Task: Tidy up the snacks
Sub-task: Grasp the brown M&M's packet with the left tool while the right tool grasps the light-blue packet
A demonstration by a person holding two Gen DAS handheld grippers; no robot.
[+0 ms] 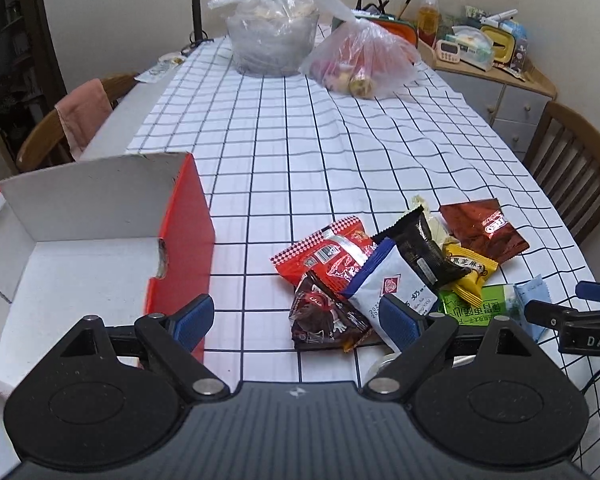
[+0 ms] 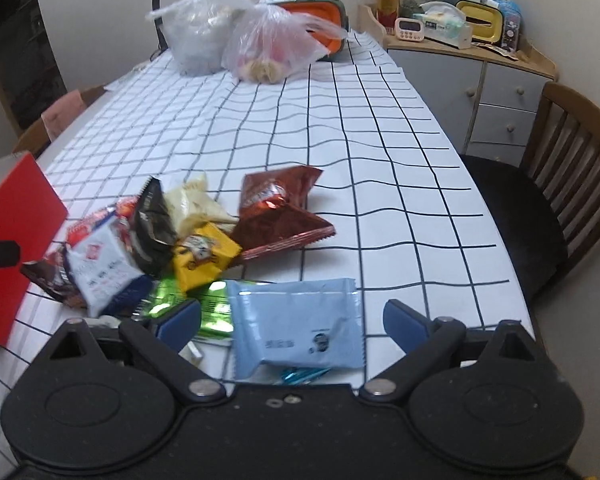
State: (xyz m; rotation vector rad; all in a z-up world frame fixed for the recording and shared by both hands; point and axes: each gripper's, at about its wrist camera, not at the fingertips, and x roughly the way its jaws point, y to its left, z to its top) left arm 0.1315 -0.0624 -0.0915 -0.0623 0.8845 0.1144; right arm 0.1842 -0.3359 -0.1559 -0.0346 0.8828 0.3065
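Red box [image 1: 180, 240] left of snack pile [image 1: 380, 272]; both jaws wide, empty; tablecloth [image 1: 300, 140] beyond bare.

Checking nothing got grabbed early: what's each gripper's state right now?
Left gripper: open, holding nothing.
Right gripper: open, light blue packet between its fingers, not gripped.

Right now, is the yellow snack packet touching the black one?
Touching. The right wrist view shows the yellow packet lying against the black packet in the pile, no tablecloth visible between them.
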